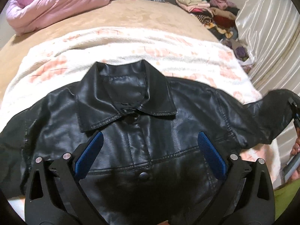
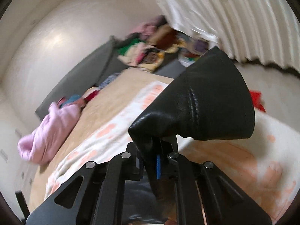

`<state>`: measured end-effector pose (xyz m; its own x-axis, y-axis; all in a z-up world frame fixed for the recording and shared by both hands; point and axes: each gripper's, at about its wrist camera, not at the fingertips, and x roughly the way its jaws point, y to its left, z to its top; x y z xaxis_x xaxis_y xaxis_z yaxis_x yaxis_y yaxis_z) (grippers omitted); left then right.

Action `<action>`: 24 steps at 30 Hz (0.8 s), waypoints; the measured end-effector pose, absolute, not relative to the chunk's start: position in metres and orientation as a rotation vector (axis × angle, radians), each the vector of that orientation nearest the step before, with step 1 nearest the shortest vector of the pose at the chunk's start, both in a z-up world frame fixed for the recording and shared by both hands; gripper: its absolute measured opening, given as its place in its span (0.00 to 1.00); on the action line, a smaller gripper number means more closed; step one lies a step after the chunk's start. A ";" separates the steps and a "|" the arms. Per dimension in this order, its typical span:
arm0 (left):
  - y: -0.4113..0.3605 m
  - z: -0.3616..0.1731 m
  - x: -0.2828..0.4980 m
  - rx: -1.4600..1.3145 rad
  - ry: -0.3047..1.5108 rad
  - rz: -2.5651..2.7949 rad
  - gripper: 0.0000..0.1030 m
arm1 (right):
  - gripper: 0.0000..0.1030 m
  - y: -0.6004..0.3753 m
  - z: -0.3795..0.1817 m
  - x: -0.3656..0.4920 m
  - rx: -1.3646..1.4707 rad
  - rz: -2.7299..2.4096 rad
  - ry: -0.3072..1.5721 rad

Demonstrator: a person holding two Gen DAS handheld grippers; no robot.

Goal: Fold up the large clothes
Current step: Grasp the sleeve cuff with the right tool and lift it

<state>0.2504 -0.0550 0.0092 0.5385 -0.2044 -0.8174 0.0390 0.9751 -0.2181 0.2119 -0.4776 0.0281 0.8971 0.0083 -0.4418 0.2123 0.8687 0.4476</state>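
Note:
A black leather jacket (image 1: 142,123) lies front up on a white and peach blanket (image 1: 131,45), collar toward the far side. My left gripper (image 1: 150,142) hovers over its chest, blue pads wide apart, open, with nothing between them. At the right edge of the left wrist view, the jacket's right sleeve (image 1: 271,108) is lifted off the bed by my right gripper (image 1: 295,110). In the right wrist view that gripper (image 2: 155,150) is shut on the sleeve cuff (image 2: 202,101), which flares out in front of the camera and hides the fingertips.
A pink quilt (image 1: 52,5) lies bunched at the far left of the tan bed cover (image 1: 142,16). A heap of mixed clothes (image 1: 208,5) sits at the far right beside a white pleated curtain (image 1: 270,30). Something red (image 2: 257,99) lies on the floor past the bed.

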 end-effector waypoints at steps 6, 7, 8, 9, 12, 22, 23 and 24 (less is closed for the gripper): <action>-0.027 0.030 0.240 -0.242 0.962 -0.146 0.91 | 0.08 -0.420 0.071 0.225 0.378 0.024 0.422; -0.021 0.034 0.237 -0.255 0.957 -0.146 0.91 | 0.08 -0.411 0.075 0.225 0.363 0.045 0.418; -0.017 0.036 0.236 -0.266 0.954 -0.147 0.91 | 0.08 -0.404 0.079 0.225 0.354 0.068 0.413; -0.010 0.039 0.234 -0.279 0.950 -0.145 0.91 | 0.08 -0.393 0.084 0.224 0.339 0.094 0.404; 0.003 0.044 0.229 -0.298 0.945 -0.141 0.91 | 0.08 -0.367 0.094 0.223 0.304 0.161 0.387; 0.048 0.056 0.208 -0.421 0.932 -0.174 0.91 | 0.08 -0.278 0.107 0.213 0.215 0.357 0.369; 0.051 0.057 0.207 -0.427 0.932 -0.179 0.91 | 0.08 -0.271 0.106 0.210 0.206 0.378 0.365; 0.055 0.058 0.205 -0.439 0.932 -0.185 0.91 | 0.08 -0.263 0.106 0.211 0.195 0.394 0.363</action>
<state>0.2054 0.0550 0.0579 0.5886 -0.3397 -0.7336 -0.0330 0.8966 -0.4416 0.2105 -0.2630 0.1060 0.8605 0.4071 -0.3063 -0.3382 0.9061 0.2543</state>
